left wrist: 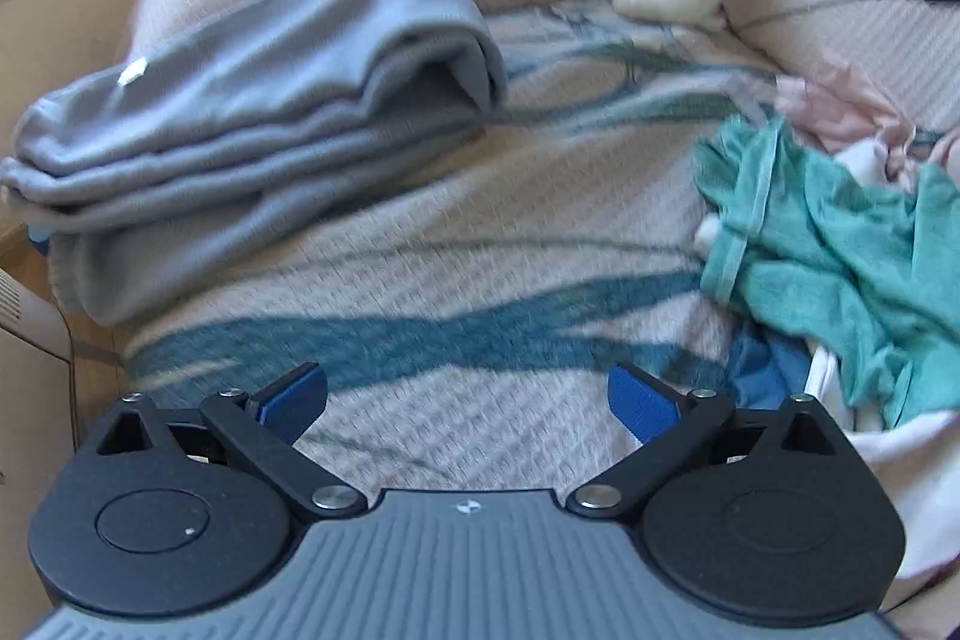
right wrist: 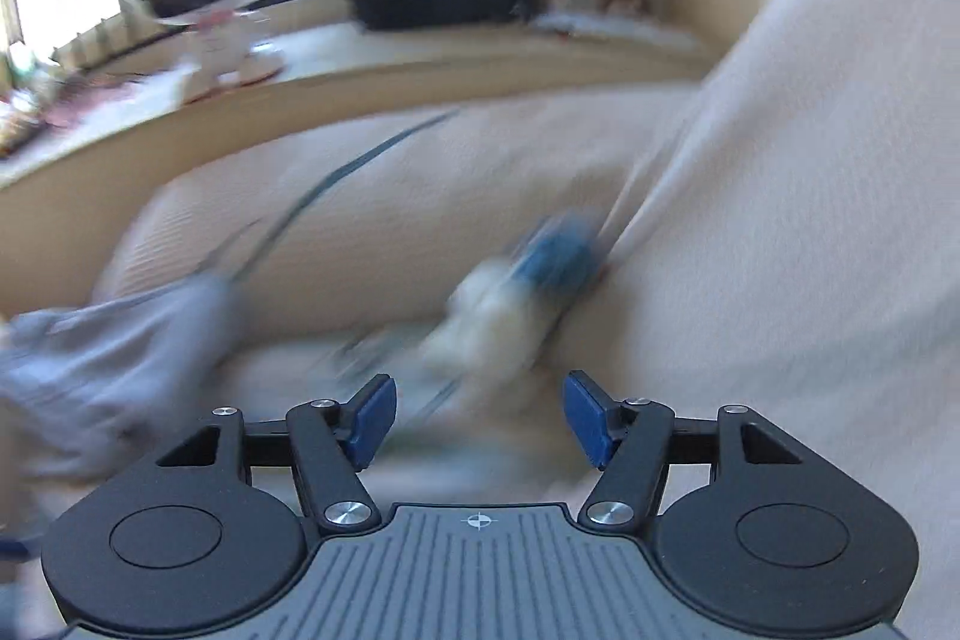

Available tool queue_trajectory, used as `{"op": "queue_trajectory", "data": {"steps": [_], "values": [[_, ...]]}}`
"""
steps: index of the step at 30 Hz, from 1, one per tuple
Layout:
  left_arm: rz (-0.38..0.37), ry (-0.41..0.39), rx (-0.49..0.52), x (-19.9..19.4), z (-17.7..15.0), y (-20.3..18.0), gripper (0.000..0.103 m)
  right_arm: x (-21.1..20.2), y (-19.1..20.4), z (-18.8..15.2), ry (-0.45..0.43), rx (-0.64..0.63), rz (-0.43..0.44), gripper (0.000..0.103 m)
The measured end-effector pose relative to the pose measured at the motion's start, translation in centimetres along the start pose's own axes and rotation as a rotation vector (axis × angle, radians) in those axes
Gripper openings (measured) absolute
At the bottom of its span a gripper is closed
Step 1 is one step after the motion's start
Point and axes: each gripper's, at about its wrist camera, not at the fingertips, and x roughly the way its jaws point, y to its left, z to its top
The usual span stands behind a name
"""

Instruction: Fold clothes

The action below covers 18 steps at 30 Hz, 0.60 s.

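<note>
Over on the far left of the bedspread (left wrist: 420,244) I've got the grey garment (left wrist: 252,100), already folded into a thick layered slab, sitting well apart from the unfolded heap on the right. My left gripper (left wrist: 468,400) hangs above bare quilt with its blue pads spread wide, nothing between them. My right gripper (right wrist: 480,418) is likewise parted and empty; its view is smeared with blur, pointing toward a small white-and-blue soft toy (right wrist: 516,292) against the pillow (right wrist: 780,220). In the left wrist view that right gripper shows only as a dark streak at top right. Next up, I reckon, is the teal garment (left wrist: 840,232) on top of the pile, crumpled over something white and a blue scrap (left wrist: 762,358), with a pink piece (left wrist: 840,100) behind. It looks thin, light and floppy, knit jersey by the look, so it'll sag from wherever I pinch it and won't keep a shape. There's a banded hem or neckline edge (left wrist: 738,244) showing on its near-left side; that's where I'd take hold, since the doubled trim should grip better than loose cloth. As it lies, its long run goes from upper left down to lower right, though bunched like this I can't tell which end is the top.
</note>
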Motion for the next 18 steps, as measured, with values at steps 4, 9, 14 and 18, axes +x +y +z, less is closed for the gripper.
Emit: {"op": "queue_trajectory", "data": {"steps": [4, 9, 14, 18], "values": [[-0.031, 0.027, 0.025, 0.5, -1.0, -0.7, 0.084, -5.3, 4.9, -7.7, 0.136, 0.019, 0.191, 0.063], [-0.033, 0.003, 0.058, -0.3, -2.4, -1.7, 0.075, -6.3, 9.9, -15.1, 0.335, -0.031, 0.298, 0.064], [-0.001, -0.031, 0.046, -1.7, -3.6, -1.7, 0.065, -5.8, 10.7, -15.1, 0.372, -0.032, 0.271, 0.065], [-0.067, -0.025, -0.034, -1.5, -3.3, -0.8, 0.055, -7.1, 12.9, -15.7, 0.388, -0.185, 0.308, 0.066]]}}
